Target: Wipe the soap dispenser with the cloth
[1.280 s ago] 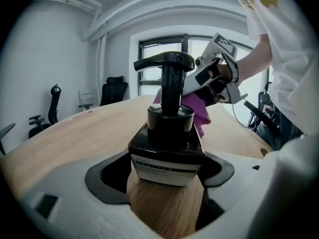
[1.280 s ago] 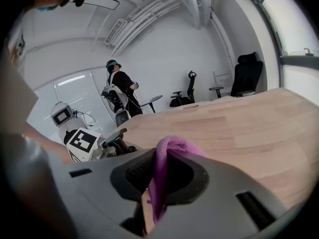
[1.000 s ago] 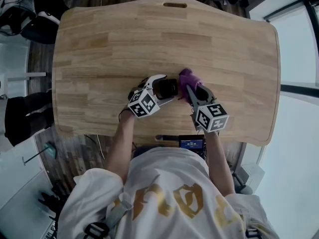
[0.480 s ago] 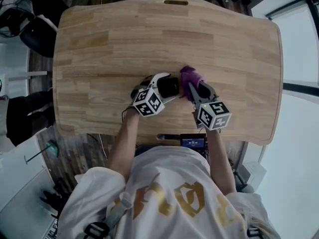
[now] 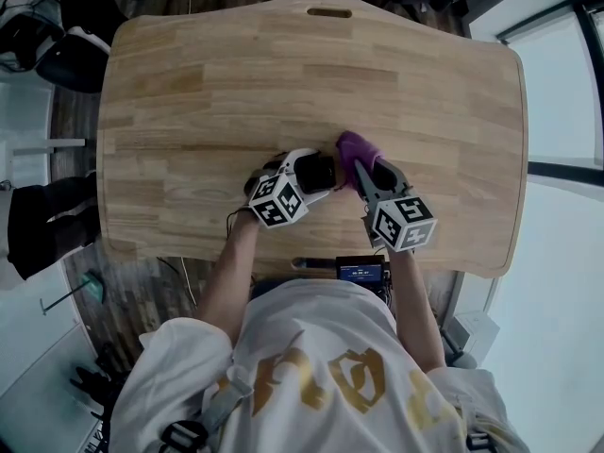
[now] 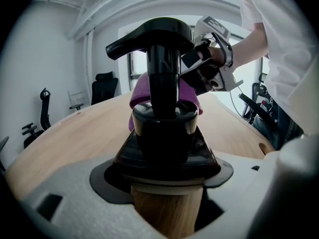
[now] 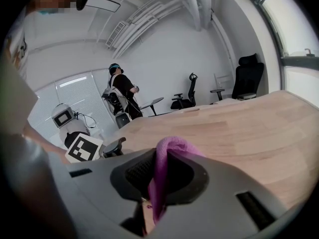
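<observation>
Head view: wooden worktop (image 5: 189, 83), person standing at its near edge. Left hand-held gripper (image 5: 311, 173) reaches in from the left and has the dark soap dispenser (image 5: 321, 169) between its jaws, near the middle of the near half of the worktop. Right hand-held gripper (image 5: 363, 171) comes in from the right with the purple cloth (image 5: 353, 147) bunched at its tip. Cloth lies against the dispenser's right side; no gap visible between them.

Left gripper view: jaws pressed in on the dispenser's lower body, pump head and spout upright above them. Cloth shows just behind the neck, with the right hand-held gripper beyond it.

Right gripper view: jaws pinched together on a fold of the cloth, which loops up past the tips. The dispenser's dark spout peeps out to the left, beside the other gripper's marker cube (image 7: 82, 148).

Judgement: wiping step is under way, one tool steadying, the other rubbing. Next move calls for drawing the cloth round or down the body while the left grip stays firm, so the dispenser doesn't twist or tip.
</observation>
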{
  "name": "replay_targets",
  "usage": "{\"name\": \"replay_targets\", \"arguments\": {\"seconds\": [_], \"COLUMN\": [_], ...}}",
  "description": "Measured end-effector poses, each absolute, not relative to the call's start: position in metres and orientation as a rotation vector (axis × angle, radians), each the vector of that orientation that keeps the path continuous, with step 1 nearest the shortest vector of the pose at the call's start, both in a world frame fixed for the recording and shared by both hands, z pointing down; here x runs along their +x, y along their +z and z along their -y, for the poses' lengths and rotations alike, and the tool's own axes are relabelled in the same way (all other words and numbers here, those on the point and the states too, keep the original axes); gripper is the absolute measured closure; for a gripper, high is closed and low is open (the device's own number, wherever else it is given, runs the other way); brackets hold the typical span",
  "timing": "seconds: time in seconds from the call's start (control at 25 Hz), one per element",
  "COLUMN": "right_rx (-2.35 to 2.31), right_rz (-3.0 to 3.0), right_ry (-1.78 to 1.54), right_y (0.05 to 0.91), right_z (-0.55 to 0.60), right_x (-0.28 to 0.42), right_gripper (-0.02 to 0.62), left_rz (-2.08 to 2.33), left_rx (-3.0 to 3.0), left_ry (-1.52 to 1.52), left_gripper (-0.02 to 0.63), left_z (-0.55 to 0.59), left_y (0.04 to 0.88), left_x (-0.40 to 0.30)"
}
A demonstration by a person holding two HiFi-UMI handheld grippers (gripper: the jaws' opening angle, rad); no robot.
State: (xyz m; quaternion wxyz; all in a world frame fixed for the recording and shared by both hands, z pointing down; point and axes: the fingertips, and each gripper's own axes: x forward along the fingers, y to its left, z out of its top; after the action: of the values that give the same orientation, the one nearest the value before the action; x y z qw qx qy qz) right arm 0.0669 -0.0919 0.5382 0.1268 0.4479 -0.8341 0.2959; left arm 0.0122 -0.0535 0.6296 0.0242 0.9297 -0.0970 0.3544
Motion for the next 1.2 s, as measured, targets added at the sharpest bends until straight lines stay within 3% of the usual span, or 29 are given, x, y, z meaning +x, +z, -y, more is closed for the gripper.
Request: {"name": "replay_targets", "arguments": {"seconds": [1.2], "right_rx": [1.079], "right_rz": [2.954], "right_ry": [0.608], "right_y": [0.42], "right_z": [0.086], "right_x": [0.022], "right_gripper": [0.546], "left_rz": [0.506], "left_rx": [2.867], "left_ry": [0.866], "left_gripper": [0.253], "left_z": [0.089], "left_y": [0.581], "left_x": [0.006]}}
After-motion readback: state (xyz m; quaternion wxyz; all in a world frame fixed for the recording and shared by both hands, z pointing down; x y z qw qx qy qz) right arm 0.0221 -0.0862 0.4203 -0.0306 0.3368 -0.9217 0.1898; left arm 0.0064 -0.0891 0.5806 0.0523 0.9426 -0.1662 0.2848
